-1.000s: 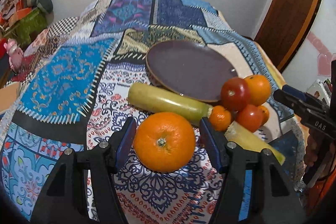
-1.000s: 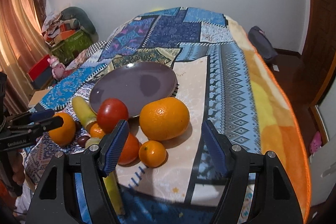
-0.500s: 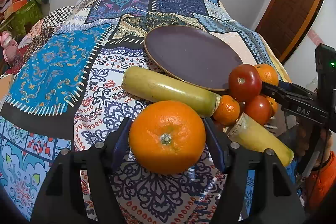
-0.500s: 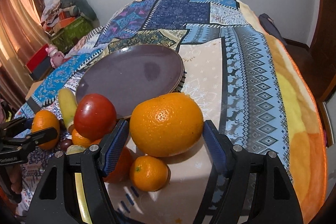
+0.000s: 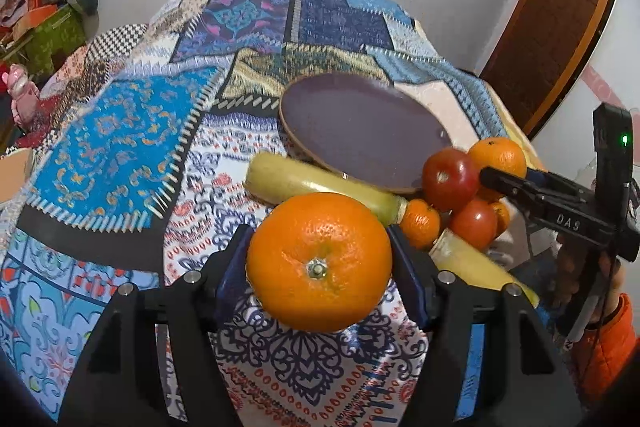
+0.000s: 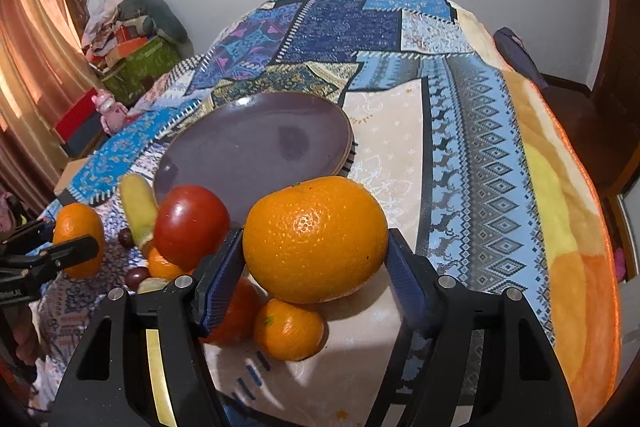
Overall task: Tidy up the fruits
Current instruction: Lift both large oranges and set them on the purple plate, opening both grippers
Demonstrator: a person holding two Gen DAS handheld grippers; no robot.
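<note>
My left gripper [image 5: 320, 259] is shut on a large orange [image 5: 319, 261] and holds it above the patterned cloth. My right gripper [image 6: 314, 255] is shut on a second large orange [image 6: 314, 239], which also shows in the left wrist view [image 5: 498, 157]. A dark purple plate [image 5: 360, 129] lies behind the fruit, bare, and shows in the right wrist view [image 6: 256, 143]. Beside it sit a red tomato [image 6: 191, 225], a second tomato [image 5: 475, 224], small tangerines [image 6: 288, 329], and yellow-green long fruits [image 5: 320, 185].
A patchwork blanket [image 6: 460, 131] covers the bed or table, dropping off at the right edge. Small dark plums [image 6: 136, 275] lie among the fruit. A green box and clutter [image 6: 140, 55] stand far left. A wooden door [image 5: 560, 27] is at the right.
Both grippers moved forward around their oranges and closed on them. The left orange now looks lifted, and the view has tilted up.
</note>
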